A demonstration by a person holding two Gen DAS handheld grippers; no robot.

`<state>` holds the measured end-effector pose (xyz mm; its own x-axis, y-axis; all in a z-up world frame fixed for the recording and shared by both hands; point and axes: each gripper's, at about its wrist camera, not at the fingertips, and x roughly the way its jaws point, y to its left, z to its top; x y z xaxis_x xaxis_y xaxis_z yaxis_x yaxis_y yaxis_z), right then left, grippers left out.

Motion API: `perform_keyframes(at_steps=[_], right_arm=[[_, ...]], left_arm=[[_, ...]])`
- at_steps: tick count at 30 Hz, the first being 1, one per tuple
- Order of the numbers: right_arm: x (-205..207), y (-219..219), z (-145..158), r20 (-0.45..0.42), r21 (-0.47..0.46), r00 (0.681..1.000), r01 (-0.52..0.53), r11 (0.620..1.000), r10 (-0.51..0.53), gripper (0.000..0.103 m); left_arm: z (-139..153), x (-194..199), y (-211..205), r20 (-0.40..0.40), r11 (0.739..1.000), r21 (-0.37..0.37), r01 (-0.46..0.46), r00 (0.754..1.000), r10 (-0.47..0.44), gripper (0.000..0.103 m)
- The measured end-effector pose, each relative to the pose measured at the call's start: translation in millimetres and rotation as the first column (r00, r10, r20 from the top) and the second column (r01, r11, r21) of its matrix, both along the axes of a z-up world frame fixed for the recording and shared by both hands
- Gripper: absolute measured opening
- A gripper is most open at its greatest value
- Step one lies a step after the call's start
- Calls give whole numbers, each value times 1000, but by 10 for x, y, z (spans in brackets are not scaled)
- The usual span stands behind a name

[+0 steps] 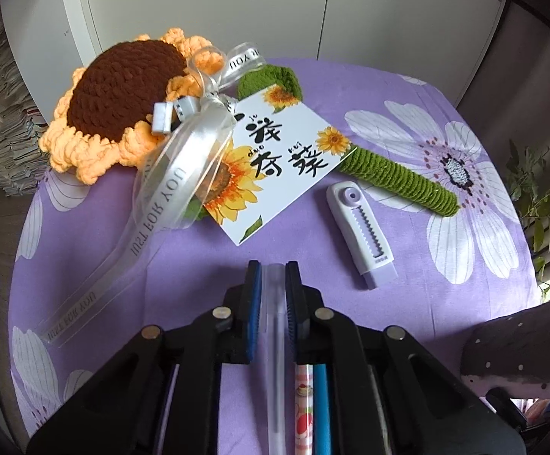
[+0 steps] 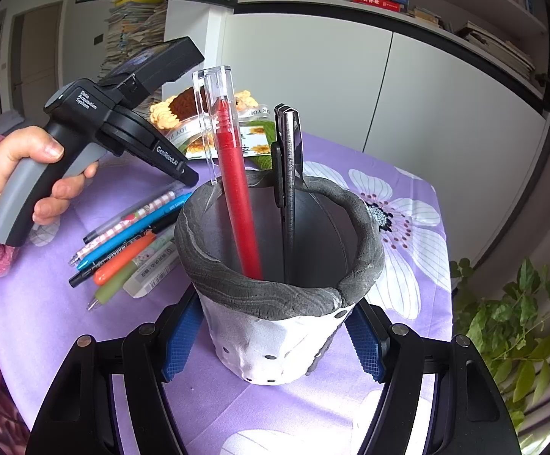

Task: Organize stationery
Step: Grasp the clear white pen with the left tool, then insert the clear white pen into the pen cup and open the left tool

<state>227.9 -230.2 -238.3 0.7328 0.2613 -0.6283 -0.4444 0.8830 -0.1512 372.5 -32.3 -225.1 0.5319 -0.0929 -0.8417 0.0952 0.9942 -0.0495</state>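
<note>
With the left gripper (image 1: 274, 276) pinching the clear-barrelled pen (image 1: 275, 341) on the purple floral table (image 1: 199, 265), lift it straight and level, then drop it tip-down into the grey-rimmed white pen pot (image 2: 282, 295) clamped by the right gripper (image 2: 275, 345).

- Bright, even daylight; shadows soft and faint
- Strong fisheye bending with dark corners (both views)
- Mild glare on the ribbon (image 1: 184, 163)

I read "JUST FOR YOU" on the clear white satin ribbon (image 1: 168, 189), "GenRobot.AI" and "Data Acquisition System" on the black handheld left claw (image 2: 189, 180), "MARKER" on the orange-capped pen (image 2: 123, 261).
</note>
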Motion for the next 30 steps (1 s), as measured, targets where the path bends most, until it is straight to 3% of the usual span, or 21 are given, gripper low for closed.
perform_keyframes(at_steps=[8,16,21,28,30], right_arm=[[2,2,-1,0,0,1000,0,1000,0,72],[1,0,1,1,-2,1000,0,1000,0,72],[-9,-2,5,5,-8,1000,0,1000,0,72],[-11,-5,7,5,-8,1000,0,1000,0,72],[-11,-9,8,5,-8,1000,0,1000,0,72]], left_arm=[[645,-598,112,160,995,-85,51,986,-37,10],[1103,-998,63,267,983,-144,118,961,-76,10],[1466,-1225,-57,363,960,-187,207,923,-128,10],[1949,-1518,-299,492,907,-226,355,845,-208,10],[2029,-1572,-376,532,902,-215,374,820,-213,10]])
